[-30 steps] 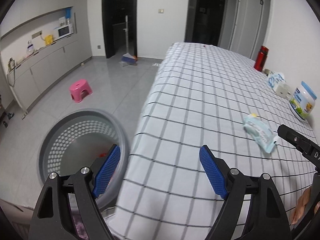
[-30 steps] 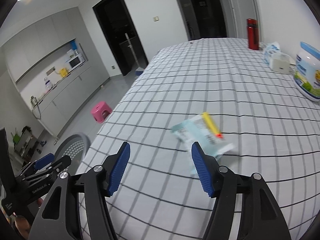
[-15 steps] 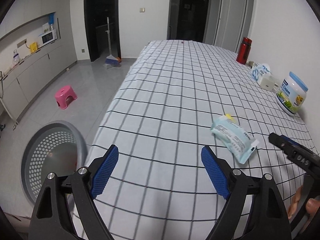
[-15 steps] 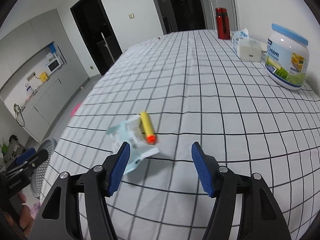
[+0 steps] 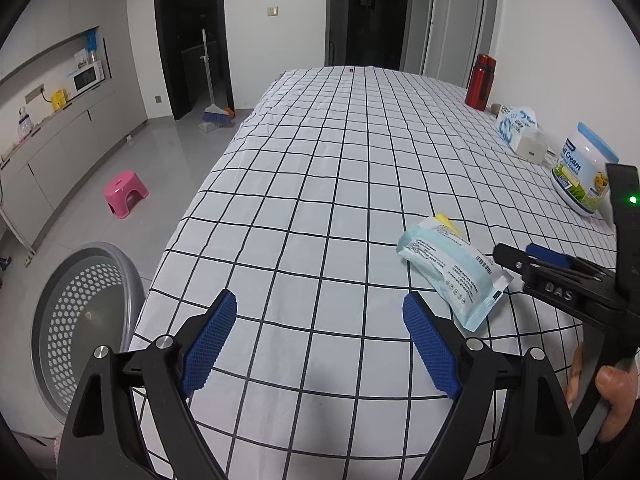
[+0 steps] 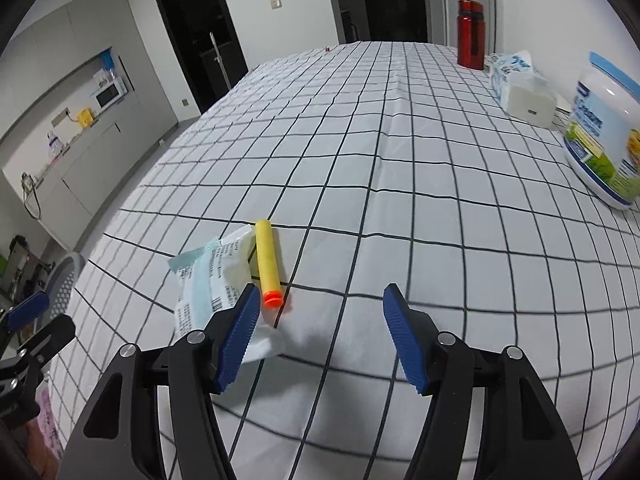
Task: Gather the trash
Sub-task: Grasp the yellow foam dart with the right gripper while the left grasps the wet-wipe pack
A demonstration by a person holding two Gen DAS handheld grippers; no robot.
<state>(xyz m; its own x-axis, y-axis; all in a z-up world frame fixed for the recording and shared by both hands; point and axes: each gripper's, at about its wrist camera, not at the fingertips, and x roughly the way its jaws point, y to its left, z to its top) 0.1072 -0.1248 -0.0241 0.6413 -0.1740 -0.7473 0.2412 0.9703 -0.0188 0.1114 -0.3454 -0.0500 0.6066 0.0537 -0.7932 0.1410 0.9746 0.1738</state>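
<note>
Nothing is picked up at this moment. The left gripper [image 5: 320,340] hangs over the near edge of the worktop [image 5: 340,168], its blue fingers [image 5: 210,344] spread wide and bare — they have just been opening, with only checked cloth between them. The right gripper [image 6: 316,336] is tipped down toward the cloth as well, fingers [image 6: 238,336] apart and holding nothing; its left finger stands in front of the pale blue wrapper [image 6: 212,280], though I cannot tell if it touches.

That wrapper lies flat near the worktop's near edge, toward the right side, with a yellow foam dart [image 6: 267,262] touching its far side, orange tip pointing at the right gripper. Both are left to collect, I'd say, and the right gripper looks better placed for either.

Down on the floor off the worktop's left edge stands the grey perforated basket [image 5: 80,312] — presumably where the trash goes; what it holds I can't make out.

Along the far right edge stand a milk powder tub [image 5: 582,178], a tissue pack [image 5: 516,126] and a red bottle [image 5: 482,82].
</note>
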